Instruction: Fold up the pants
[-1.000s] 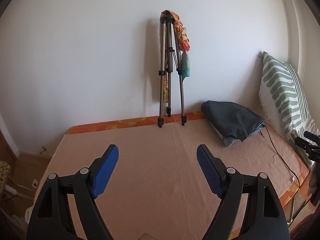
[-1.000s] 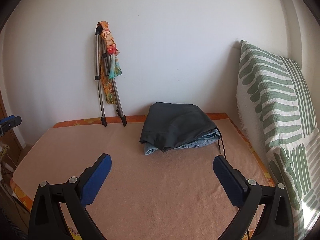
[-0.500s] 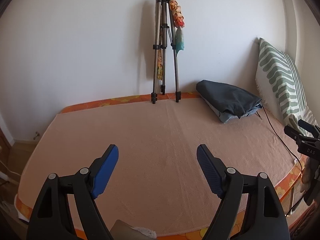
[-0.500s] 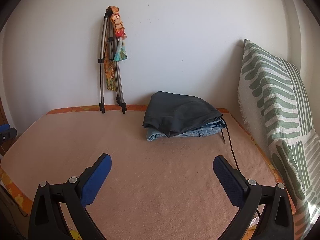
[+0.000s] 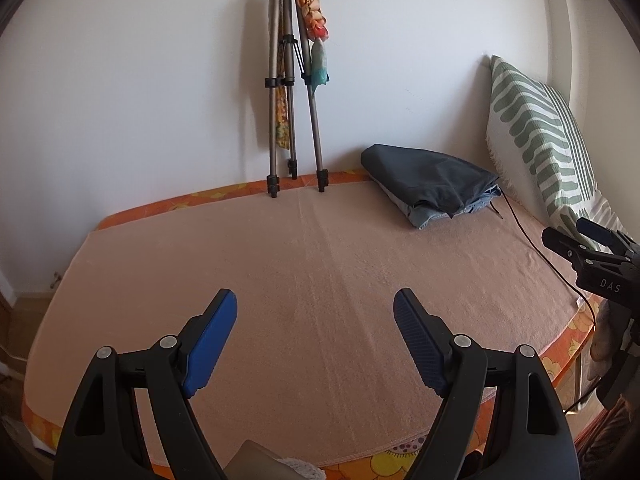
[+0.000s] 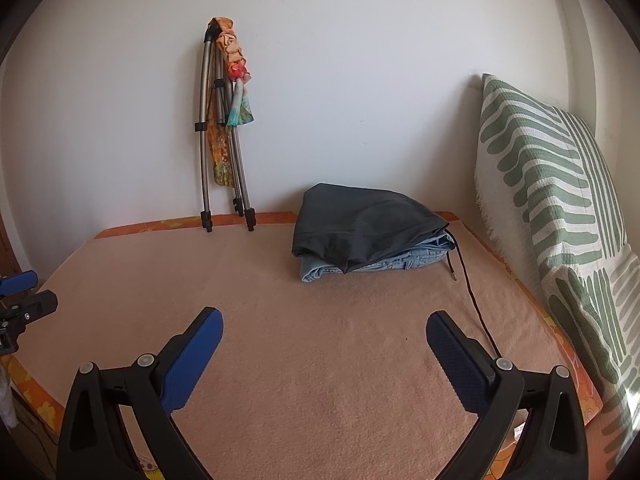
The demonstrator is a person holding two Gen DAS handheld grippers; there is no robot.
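Right wrist view showed the pants [image 6: 368, 228], a dark pair stacked on light denim, lying folded at the far side of the bed [image 6: 320, 360] beside the striped pillow [image 6: 552, 184]. Right gripper [image 6: 324, 330] and left gripper [image 5: 315, 308] both stood spread wide, holding nothing, over bare peach cover. Best approach, likely: reach the top dark pair alone, pinch its near edge, avoid the black cord [image 6: 472, 292].

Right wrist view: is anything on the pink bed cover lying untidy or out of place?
Mostly tidy. The dark grey pants sit folded but crooked over the light blue jeans, whose edges stick out. A thin black cable trails loose across the cover beside them.
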